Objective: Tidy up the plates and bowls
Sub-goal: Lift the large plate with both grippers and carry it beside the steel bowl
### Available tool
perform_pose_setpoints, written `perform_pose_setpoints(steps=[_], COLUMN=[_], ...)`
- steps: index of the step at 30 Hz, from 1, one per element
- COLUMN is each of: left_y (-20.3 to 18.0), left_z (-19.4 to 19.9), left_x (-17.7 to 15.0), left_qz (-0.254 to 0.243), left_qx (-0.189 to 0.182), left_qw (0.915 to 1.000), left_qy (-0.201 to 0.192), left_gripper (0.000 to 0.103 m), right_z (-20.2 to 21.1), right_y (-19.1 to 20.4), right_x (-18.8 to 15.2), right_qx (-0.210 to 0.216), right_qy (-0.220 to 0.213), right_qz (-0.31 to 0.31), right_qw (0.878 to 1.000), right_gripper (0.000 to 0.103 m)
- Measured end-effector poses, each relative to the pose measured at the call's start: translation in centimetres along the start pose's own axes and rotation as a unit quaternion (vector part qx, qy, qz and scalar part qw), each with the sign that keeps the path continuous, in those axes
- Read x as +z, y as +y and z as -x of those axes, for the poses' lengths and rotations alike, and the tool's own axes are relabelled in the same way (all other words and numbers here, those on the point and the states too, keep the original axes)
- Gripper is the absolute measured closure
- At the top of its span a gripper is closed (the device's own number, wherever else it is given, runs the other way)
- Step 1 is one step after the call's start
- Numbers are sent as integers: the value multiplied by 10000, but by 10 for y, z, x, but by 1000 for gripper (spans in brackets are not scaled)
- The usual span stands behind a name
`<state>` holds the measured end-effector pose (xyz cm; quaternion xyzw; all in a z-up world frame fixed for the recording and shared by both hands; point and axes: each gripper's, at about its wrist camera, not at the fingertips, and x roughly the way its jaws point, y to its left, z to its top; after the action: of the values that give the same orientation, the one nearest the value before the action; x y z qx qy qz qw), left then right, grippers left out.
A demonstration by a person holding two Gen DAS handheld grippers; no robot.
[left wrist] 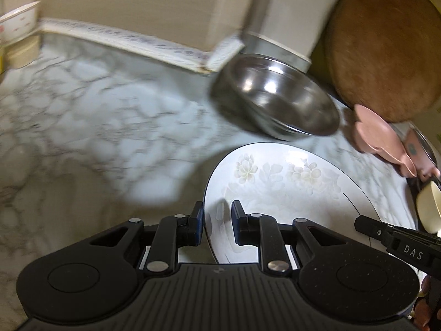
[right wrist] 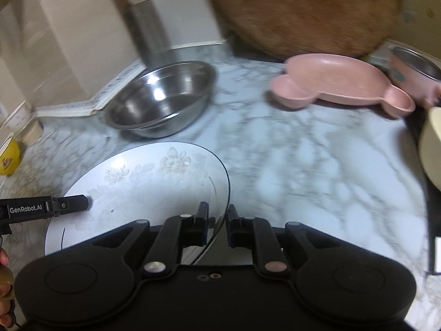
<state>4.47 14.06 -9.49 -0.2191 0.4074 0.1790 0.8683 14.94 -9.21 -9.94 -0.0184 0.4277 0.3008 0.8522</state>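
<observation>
I hold a big white plate (left wrist: pixel 278 190) with pale flowers on it, one set of tongs on each side. My left tongs (left wrist: pixel 217 224) are clamped on the plate's rim at its 9 o'clock edge, one pad under the rim and one pad on top. My right tongs (right wrist: pixel 217 226) are clamped on the rim at the plate's 3 o'clock edge, with the thin dark-lined edge running between the pads. In the right wrist view the tip of my left tongs shows at 9 o'clock, lying over the plate.

The plate sits above the marble desk (left wrist: pixel 96 127), and the desk looks blurry.

Past the plate, at 12 o'clock from it, is a shiny steel bowl (right wrist: pixel 162 98) on the desk. It is near the plate but not touching it. A pink dish with ears (right wrist: pixel 341 82) is at 2 o'clock, well apart from the steel bowl. Just beside it, at the right edge, is a pink cup with a steel inside (right wrist: pixel 416 69). A big round brown board (left wrist: pixel 383 47) leans behind them. A cream bowl (right wrist: pixel 432 143) peeks in at 3 o'clock. A yellow bowl (right wrist: pixel 9 157) is far off at 9 o'clock.
</observation>
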Motion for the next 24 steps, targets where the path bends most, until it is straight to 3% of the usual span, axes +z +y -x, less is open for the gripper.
perform_pose_setpoints(steps=[15,24], left_y=[85,99], left_z=[8,10], left_x=[5,7], left_qz=[523,633], left_qx=[715,926], left_qw=[9959,9932], left_qy=[-172,-321], left_gripper=[83,83], right_z=[-43,-62], right_y=[84,105], right_x=[12,15], right_qx=[569,724], right_qy=[229,315], right_qz=[647,789], right_qw=[9960,9938], right_gripper=[88,88])
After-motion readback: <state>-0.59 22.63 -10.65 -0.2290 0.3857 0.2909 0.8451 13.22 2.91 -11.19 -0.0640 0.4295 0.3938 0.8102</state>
